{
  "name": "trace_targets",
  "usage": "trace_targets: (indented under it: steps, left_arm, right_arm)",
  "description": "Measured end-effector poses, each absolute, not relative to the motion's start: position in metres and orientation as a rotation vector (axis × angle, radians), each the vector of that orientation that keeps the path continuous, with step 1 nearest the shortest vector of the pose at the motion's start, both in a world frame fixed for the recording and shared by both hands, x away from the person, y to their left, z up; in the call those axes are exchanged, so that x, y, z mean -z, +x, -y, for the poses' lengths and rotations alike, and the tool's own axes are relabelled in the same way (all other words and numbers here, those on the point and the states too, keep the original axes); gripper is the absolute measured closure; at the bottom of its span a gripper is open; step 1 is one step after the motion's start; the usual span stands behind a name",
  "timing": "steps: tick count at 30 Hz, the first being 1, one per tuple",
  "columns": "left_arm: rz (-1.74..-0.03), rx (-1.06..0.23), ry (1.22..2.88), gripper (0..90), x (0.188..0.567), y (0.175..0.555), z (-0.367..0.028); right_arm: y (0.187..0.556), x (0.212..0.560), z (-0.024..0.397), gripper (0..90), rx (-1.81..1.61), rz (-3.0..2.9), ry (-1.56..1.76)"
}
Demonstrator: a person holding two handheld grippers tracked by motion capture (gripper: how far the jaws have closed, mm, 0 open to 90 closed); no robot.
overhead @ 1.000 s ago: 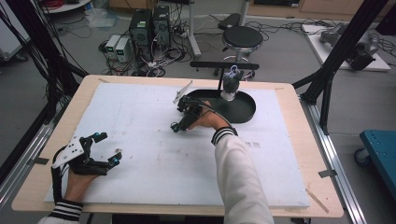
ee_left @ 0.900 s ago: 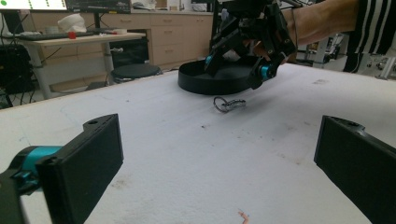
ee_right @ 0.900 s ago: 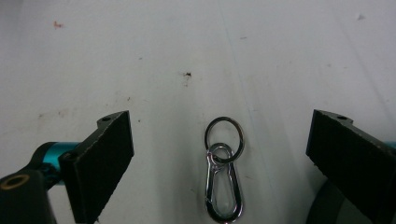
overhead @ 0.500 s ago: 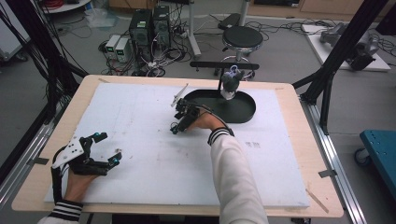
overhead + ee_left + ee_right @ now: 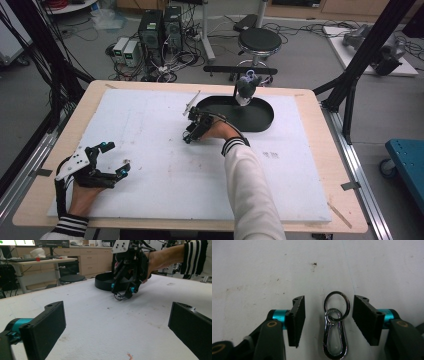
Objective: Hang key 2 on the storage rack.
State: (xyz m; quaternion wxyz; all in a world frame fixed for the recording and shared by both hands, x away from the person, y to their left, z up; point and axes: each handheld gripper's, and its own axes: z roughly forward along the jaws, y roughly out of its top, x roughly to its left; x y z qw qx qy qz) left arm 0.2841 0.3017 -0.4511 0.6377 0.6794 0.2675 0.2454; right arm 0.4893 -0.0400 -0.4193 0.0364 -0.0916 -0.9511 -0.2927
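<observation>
The right claw [image 5: 328, 320] points down at the white mat [image 5: 150, 125] that covers the counter [image 5: 320, 150], near the middle of it. Its 2 black jaws stand apart on either side of a metal keyring clip [image 5: 335, 327], and they have just been closing toward it; a gap shows between each pad and the metal, so nothing is clamped yet. The clip lies flat on the mat, a round split ring at its far end linked to a long snap hook at its near end. In the left gripper view the same clip [image 5: 120, 296] shows as a small wire shape right under the tips of the right claw [image 5: 123, 290], just in front of the black oval tray [image 5: 102, 282].

In the high view the right claw [image 5: 192, 134] sits just left of that tray [image 5: 260, 122], which lies at the far side of the mat. A small grey and white figure [image 5: 246, 89] stands at the tray's far rim.

The left claw [image 5: 116, 159] rests at the near left of the mat, well apart from the clip, held in the person's left hand [image 5: 82, 192]. Its jaws stand wide apart with only bare mat between them.
</observation>
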Motion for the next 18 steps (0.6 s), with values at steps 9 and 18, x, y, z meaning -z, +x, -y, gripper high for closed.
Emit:
trace_targets:
  steps: [9, 18]
  left_arm:
    - [-0.610, -0.561, 1.551, 1.7, 0.4511, 0.2841, -0.3017]
    - [-0.611, -0.561, 1.551, 1.7, 0.4511, 0.2841, -0.3016]
  right_arm:
    - [0.4885, 0.4175, 0.0411, 57.6, 0.896, 2.930, -0.264]
    - [0.4872, 0.4161, 0.0419, 67.3, 0.881, 2.958, -0.236]
